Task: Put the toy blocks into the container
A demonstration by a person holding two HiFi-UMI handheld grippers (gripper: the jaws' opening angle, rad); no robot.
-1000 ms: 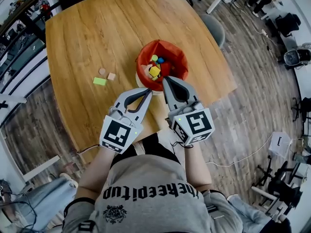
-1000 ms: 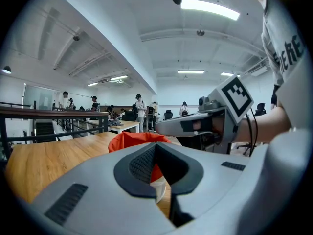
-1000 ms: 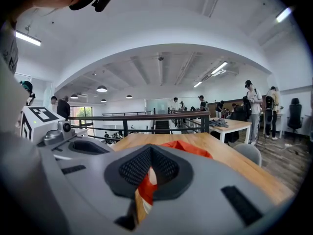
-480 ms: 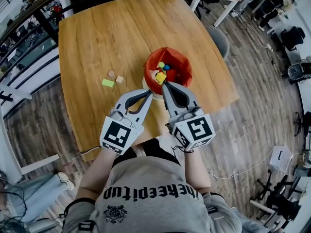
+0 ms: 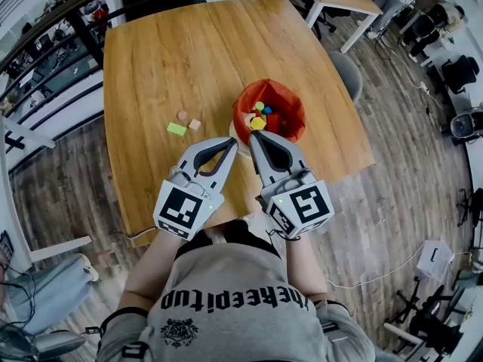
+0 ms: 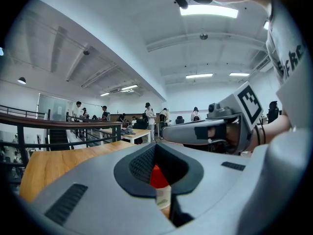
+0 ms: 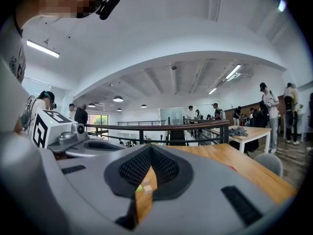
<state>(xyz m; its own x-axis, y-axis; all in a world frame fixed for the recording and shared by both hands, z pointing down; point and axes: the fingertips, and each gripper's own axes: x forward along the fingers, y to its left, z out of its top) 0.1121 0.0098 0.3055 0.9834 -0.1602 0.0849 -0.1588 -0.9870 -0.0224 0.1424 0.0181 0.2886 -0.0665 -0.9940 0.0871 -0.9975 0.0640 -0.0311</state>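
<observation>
The left gripper [image 5: 231, 145] and right gripper [image 5: 253, 136] are both closed and empty, just near of the red container [image 5: 288, 96]. Three blocks [image 5: 176, 129] lie to its left on the worktop [image 5: 166, 59].

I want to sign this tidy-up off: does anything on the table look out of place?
Yes. Three blocks lie loose on the table, left of the red container: a green block, a round pink block and a tan block. The other blocks are inside the container. Nothing looks spilled or damaged.
</observation>
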